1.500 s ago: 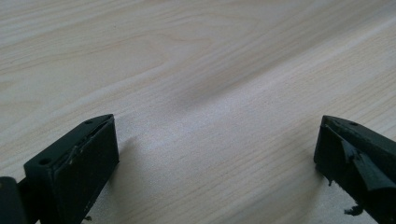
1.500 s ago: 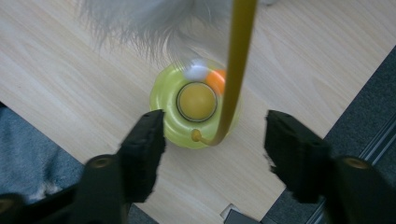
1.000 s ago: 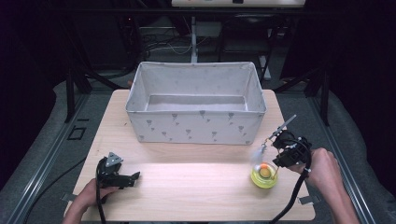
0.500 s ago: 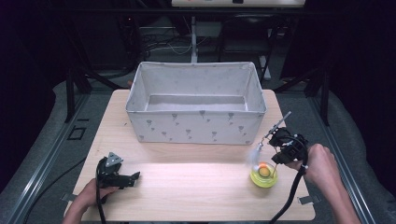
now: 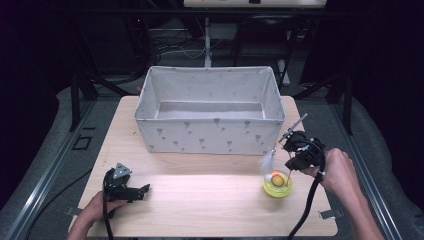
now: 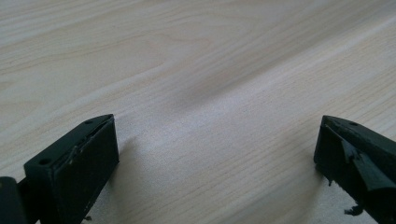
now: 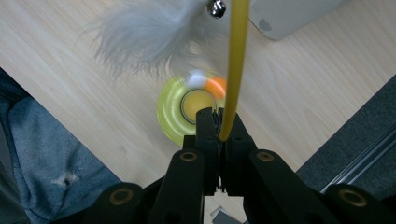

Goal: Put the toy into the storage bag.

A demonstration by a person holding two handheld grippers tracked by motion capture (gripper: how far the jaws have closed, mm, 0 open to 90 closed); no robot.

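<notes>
While the right gripper (image 7: pixel 219 128) clamps the yellow wand (image 7: pixel 236 60), its feather (image 7: pixel 144 35) dangling just above the round yellow toy (image 5: pixel 278 183) on the table's right edge, the left gripper (image 5: pixel 131 191) rests splayed, empty, well apart.

The white feather tuft (image 7: pixel 154 35) is motion-blurred, its top cut off at 12 o'clock in the right gripper view. The yellow wand (image 7: pixel 235 65) runs off that edge too. In the high view the yellow ring toy (image 5: pixel 277 183) is too small to make out.
</notes>
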